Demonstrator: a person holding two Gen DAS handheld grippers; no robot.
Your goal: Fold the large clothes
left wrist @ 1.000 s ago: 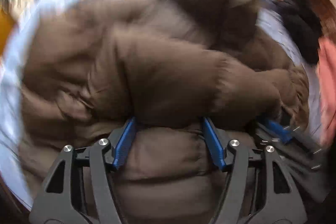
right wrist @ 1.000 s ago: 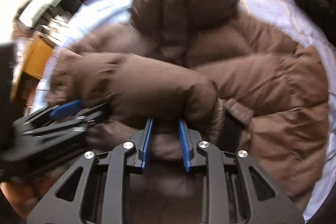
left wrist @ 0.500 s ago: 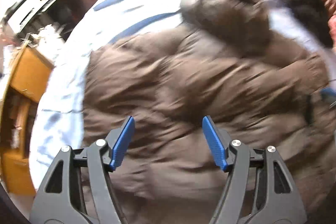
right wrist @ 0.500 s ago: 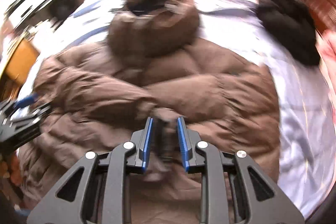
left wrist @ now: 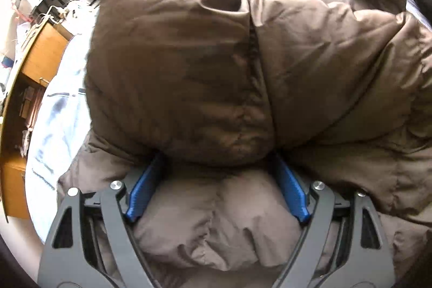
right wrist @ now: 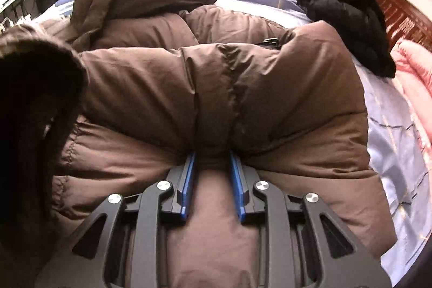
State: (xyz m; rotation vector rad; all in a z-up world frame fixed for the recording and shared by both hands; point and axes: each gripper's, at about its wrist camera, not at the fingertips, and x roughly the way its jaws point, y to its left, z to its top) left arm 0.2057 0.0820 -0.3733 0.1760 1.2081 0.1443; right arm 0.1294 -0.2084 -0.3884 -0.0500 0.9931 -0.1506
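Brown puffer jacket lies bunched on the bed, hem lifted over the body. Left tongs spread wide, a thick fold bulging between the blue pads. Right tongs clenched on a jacket fold. Black garment lies apart, far side of bed.

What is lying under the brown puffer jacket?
Under the brown puffer jacket lies a pale blue bedsheet, showing around its edges. Whatever is directly beneath the jacket's middle is covered and cannot be seen.
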